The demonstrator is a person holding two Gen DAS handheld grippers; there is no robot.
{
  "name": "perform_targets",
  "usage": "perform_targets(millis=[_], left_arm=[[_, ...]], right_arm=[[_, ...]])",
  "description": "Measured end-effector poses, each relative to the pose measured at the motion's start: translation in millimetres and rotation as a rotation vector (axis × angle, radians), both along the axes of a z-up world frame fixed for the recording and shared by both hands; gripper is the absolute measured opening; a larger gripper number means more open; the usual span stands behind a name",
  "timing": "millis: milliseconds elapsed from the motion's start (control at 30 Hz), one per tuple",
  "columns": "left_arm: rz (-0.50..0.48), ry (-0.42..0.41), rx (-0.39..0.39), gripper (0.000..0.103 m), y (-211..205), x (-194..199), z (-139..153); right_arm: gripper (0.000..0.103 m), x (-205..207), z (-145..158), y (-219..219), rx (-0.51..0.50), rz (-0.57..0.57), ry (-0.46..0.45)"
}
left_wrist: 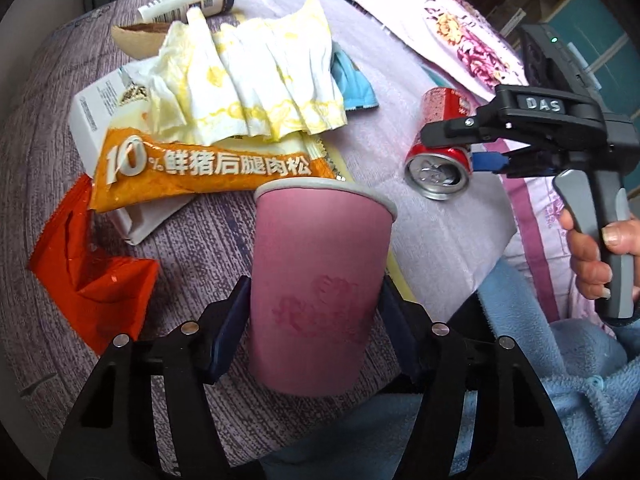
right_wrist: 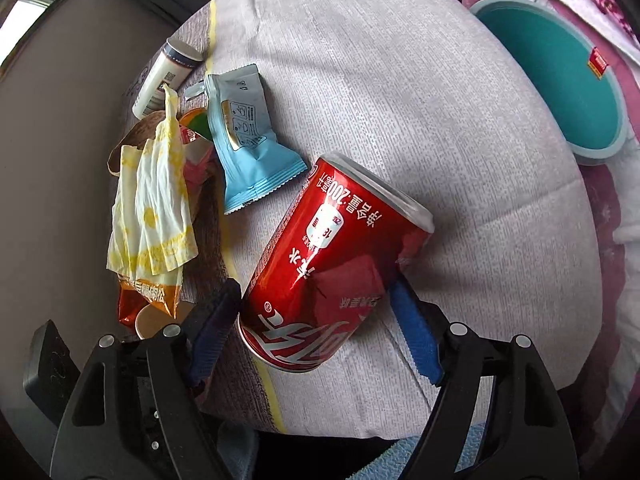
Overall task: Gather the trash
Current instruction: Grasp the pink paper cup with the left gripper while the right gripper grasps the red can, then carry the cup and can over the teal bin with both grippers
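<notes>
trash lies scattered on a grey-lilac woven bed cover (left_wrist: 192,232): a crumpled white-and-yellow tissue (left_wrist: 256,92), an orange foil snack packet with white chinese lettering (left_wrist: 200,172) on a white cardboard box (left_wrist: 96,112), a red-orange torn wrapper (left_wrist: 88,276), a light blue plastic sachet (right_wrist: 248,148), and a white plastic bottle with a dark cap (left_wrist: 192,0) lying on its side at the far edge.

left gripper (left_wrist: 312,320) has its dark blue fingers (left_wrist: 228,332) on either side of a pink paper cup with a white rim (left_wrist: 316,280); both pads lie against the cup wall, so it looks clamped on the cup, which stands upright in front of the snack packet.

right gripper (right_wrist: 316,328), held by a hand (left_wrist: 596,256) on its grey handle, straddles a dented red aluminium drink can (right_wrist: 332,264) lying on its side on the bed cover. its blue fingers (right_wrist: 416,344) sit close beside the can at both flanks; whether they press it i cannot tell.

a teal round lid with a pale rim (right_wrist: 560,80) rests on a floral pink quilt (left_wrist: 448,20) well apart from the can.
</notes>
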State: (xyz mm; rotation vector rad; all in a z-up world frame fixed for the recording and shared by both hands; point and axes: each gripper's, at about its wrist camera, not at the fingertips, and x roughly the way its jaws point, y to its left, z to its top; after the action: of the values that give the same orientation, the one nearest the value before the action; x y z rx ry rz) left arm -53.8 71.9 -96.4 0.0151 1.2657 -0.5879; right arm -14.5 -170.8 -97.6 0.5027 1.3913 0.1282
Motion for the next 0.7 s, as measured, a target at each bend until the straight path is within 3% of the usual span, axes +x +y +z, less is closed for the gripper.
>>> perform_targets(millis=[300, 467, 700], left_arm=[[-0.002, -0.004, 0.062, 0.060, -14, -2, 1], [0.020, -0.031, 0.037, 0.060, -14, -3, 21], [0.073, -0.081, -0.010, 0.060, -14, 3, 59]], right_arm=[[0.074, 13, -9, 3, 0.023, 0.006, -0.008], [0.074, 18, -15, -3, 0.061, 0.005, -0.001], [0.072, 17, -6, -9, 0.079, 0.029, -0.063]])
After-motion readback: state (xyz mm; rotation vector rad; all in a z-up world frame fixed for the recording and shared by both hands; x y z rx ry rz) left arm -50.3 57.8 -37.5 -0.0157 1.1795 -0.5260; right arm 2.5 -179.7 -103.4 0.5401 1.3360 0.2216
